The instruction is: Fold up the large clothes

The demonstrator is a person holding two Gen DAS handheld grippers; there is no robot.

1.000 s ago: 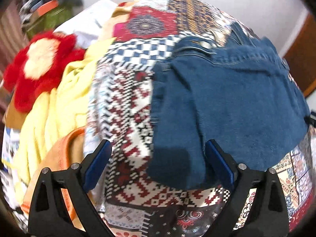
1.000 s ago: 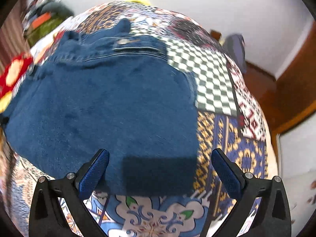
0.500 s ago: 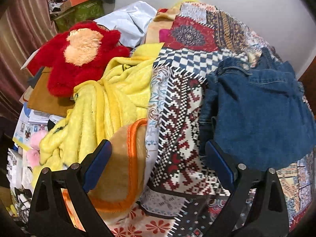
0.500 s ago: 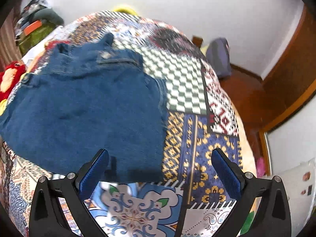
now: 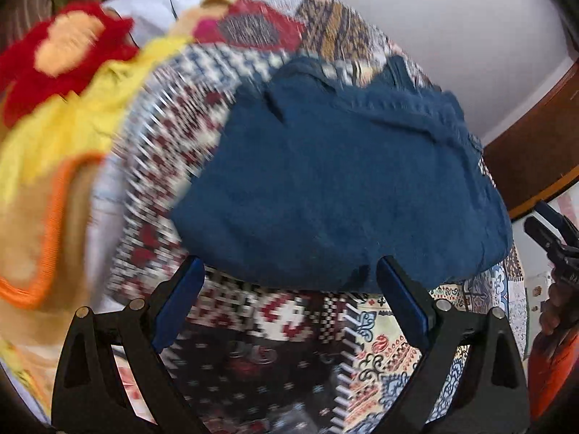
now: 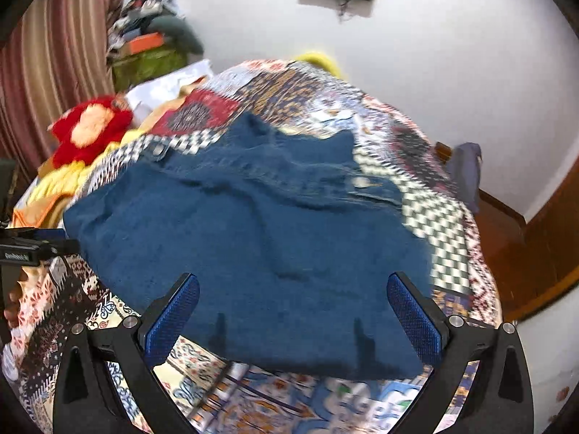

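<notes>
Nothing readable here tbh. There's a small white label on the left claw body at 9 o'clock in the right wrist view, but it's too blurry.

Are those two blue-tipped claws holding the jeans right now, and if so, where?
Nothing is held. The left gripper and the right gripper both stand with jaws wide apart, empty, above the near edge of the folded jeans on the patterned bedspread.

White wall, striped curtain at left, brown wooden floor
</notes>
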